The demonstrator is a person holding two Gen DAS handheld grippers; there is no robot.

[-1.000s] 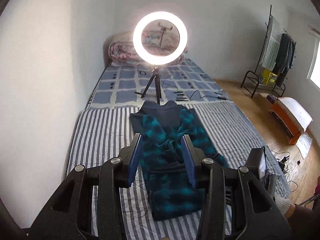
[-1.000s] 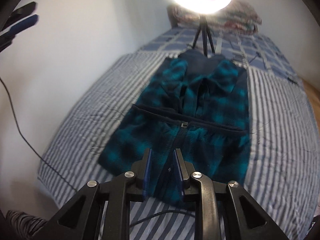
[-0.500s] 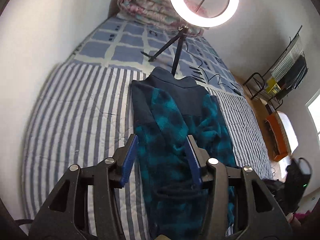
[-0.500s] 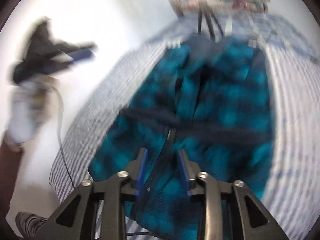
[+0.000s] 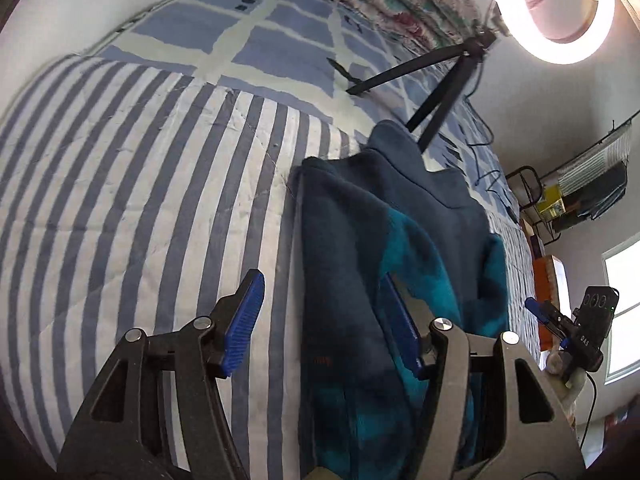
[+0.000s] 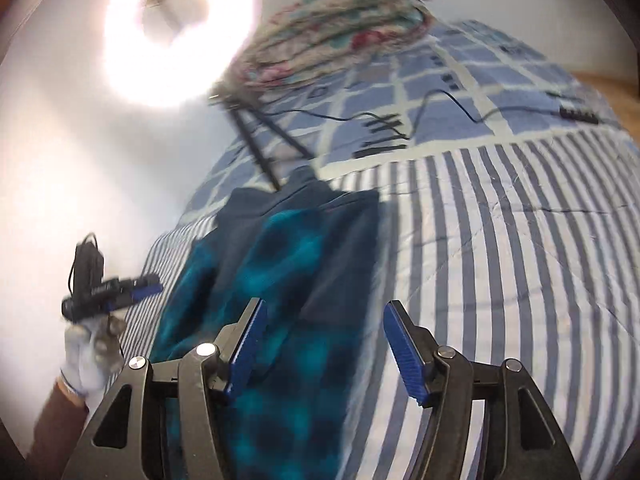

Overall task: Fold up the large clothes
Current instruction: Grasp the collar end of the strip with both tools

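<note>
Teal-and-navy checked fleece garment: thick, fuzzy, matt nap; plain navy panels look the same pile. Blue-and-white striped quilted bedspread: matt woven cloth, stitched lines, slightly puckered. Blue grid-pattern sheet beyond it: flat matt cotton look. Floral folded quilt: soft cloth. Left gripper and right gripper: matt black plastic frames, shiny metal rivets, ribbed blue rubbery pads. Black tripod legs: smooth, semi-matt. White knit glove on the left hand: cloth.
</note>
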